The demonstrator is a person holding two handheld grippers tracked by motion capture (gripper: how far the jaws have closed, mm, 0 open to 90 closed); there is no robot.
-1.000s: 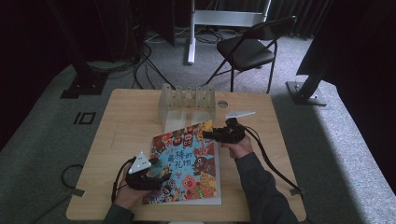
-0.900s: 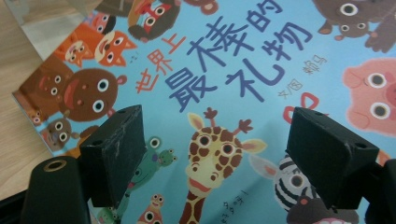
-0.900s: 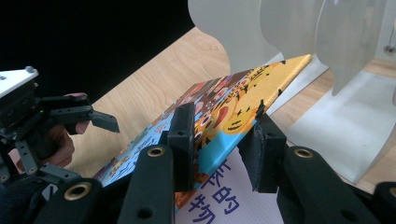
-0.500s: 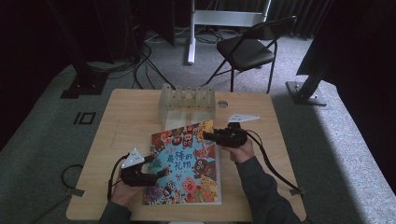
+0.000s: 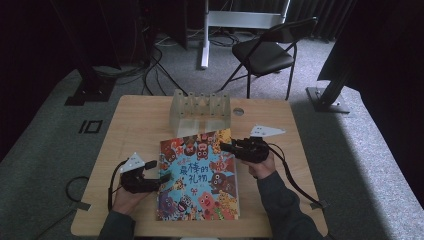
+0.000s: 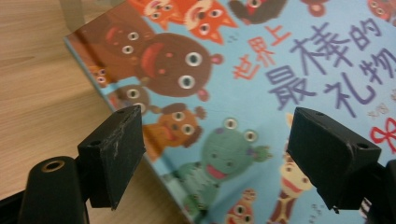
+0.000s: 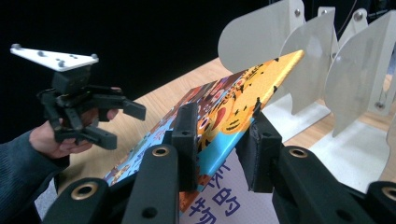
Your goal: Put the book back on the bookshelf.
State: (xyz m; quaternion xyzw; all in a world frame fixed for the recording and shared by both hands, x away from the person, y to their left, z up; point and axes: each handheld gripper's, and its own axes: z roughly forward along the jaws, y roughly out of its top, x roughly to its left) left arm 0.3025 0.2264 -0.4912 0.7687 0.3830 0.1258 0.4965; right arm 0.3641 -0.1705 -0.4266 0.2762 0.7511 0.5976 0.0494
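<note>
Dark curtains and a grey carpet surround a pale wooden desk (image 5: 135,125) in the high view, with one folding chair (image 5: 265,52) behind it. One picture book (image 5: 197,175) lies near the desk's front, and one clear divider rack (image 5: 200,110) stands just behind its far edge. The left claw (image 5: 162,178) sits at the book's left edge; the right claw (image 5: 226,147) is at the far right corner of the cover.

From the left gripper view, the book (image 6: 261,93) fills most of the frame. The left claw (image 6: 215,154) stands wide, its two jaws apart above the cover's edge, pressing on nothing.

From the right gripper view, the right claw (image 7: 222,140) is clamped narrow on the book's (image 7: 233,102) corner, which is raised off the desk and tilted toward the rack (image 7: 327,60); its jaws have just been closing on that corner. The left claw (image 7: 126,121) shows farther off, open, in a hand (image 7: 51,137).

As I judge it, the risk is the grip: one corner pinch carries a broad, floppy book, so it may sag, twist or slip out. A lifted corner could also strike a divider and shove the light rack.
</note>
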